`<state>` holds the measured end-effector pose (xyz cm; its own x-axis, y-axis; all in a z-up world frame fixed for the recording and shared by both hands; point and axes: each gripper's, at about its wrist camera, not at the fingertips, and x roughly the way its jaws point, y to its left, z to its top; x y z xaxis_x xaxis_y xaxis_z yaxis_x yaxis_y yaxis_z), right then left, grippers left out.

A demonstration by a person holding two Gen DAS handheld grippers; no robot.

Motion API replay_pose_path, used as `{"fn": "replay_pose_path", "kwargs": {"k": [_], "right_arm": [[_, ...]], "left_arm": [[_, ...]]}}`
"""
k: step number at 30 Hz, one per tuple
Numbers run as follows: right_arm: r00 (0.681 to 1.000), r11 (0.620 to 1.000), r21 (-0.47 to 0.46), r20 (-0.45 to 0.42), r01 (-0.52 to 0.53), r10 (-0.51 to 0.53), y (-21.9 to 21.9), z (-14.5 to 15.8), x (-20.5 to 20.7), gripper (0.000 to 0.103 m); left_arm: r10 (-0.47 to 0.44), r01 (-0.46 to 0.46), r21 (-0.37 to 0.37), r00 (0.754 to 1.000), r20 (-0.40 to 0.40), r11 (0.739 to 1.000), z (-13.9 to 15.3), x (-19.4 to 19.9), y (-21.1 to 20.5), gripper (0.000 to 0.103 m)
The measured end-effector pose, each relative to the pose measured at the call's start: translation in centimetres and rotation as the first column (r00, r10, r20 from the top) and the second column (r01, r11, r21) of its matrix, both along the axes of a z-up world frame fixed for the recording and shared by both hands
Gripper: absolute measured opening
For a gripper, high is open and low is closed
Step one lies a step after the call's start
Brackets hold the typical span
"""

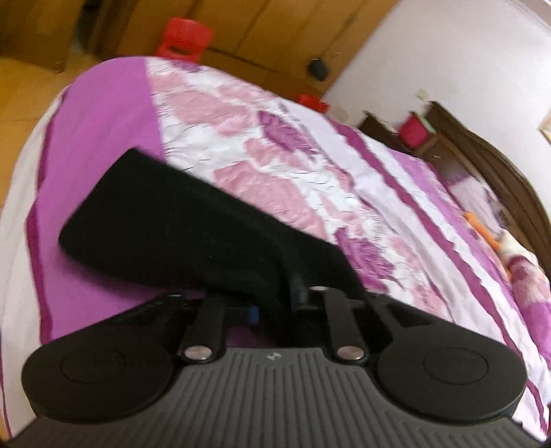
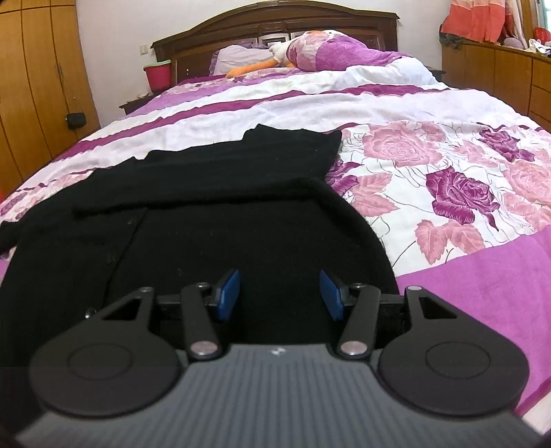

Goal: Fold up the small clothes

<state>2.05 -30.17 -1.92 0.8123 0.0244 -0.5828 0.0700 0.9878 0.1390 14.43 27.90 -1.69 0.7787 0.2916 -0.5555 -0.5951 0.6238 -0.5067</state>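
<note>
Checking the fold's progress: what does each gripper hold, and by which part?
The left gripper is shut on the black garment, pinching a bunched edge. The right gripper is open above the cloth, holding nothing.

Both wrist views skim low over the bed (image 2: 430, 113), sharing its headboard (image 2: 275, 20).

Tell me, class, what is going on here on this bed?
A person with a gripper in each hand is folding a black garment on a floral bedspread. The left gripper is shut on a piece of the black cloth, lifting it off the bed. The right gripper hovers open over the garment, its blue fingers apart and holding nothing.
</note>
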Motion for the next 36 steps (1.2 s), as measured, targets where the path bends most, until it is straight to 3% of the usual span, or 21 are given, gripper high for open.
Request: {"fn": "replay_pose_path", "kwargs": {"k": [9, 15, 23, 31, 36], "right_arm": [[1.000, 0.998, 0.071, 0.018, 0.000, -0.001, -0.8, 0.2, 0.1, 0.054], [0.999, 0.997, 0.079, 0.034, -0.013, 0.010, -0.7, 0.6, -0.1, 0.054], [0.998, 0.997, 0.075, 0.055, -0.012, 0.008, -1.0, 1.1, -0.7, 0.054], [0.998, 0.997, 0.082, 0.059, -0.006, 0.002, -0.9, 1.1, -0.9, 0.054], [0.999, 0.997, 0.077, 0.049, -0.007, 0.003, -0.8, 1.0, -0.7, 0.054]], "left_arm": [[-0.185, 0.159, 0.189, 0.974, 0.128, 0.969, 5.2, -0.5, -2.3, 0.010], [-0.276, 0.233, 0.233, 0.945, 0.176, 0.944, 8.3, 0.1, -4.8, 0.010], [-0.326, 0.278, 0.266, 0.933, 0.155, 0.923, 9.1, 0.0, -7.4, 0.010], [-0.467, 0.394, 0.325, 0.865, 0.186, 0.860, 11.6, 0.3, -11.7, 0.010], [-0.558, 0.470, 0.364, 0.807, 0.191, 0.804, 12.9, 1.9, -16.7, 0.010]]}}
